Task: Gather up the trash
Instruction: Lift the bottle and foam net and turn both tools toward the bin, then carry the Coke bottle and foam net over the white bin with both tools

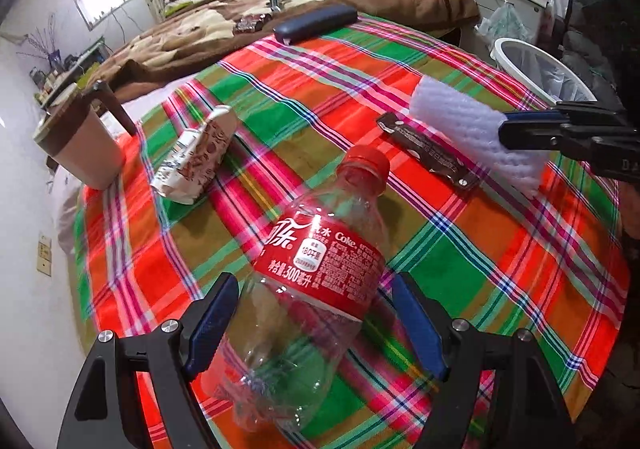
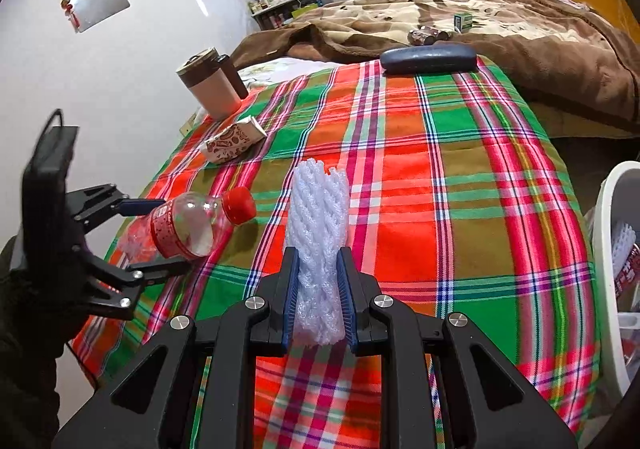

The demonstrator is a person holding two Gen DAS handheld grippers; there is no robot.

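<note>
Left wrist view shows the empty bottle (image 1: 312, 285) between the left gripper's (image 1: 316, 329) spread jaws, which stand either side of its body without clearly pressing; its long axis runs away from the gripper, red cap far. The right gripper (image 2: 318, 301) is clamped on a white foam net (image 2: 318, 233), with the trash bin (image 2: 604, 249) at its right.

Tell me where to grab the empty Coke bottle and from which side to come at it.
Grip the Coke bottle across its clear lower body, just below the red label, coming from above. It lies on its side on the plaid cloth, cap pointing away, so the round body offers two opposite sides. The left gripper already straddles it there, open. The cap end is probably too narrow and slippery.
</note>
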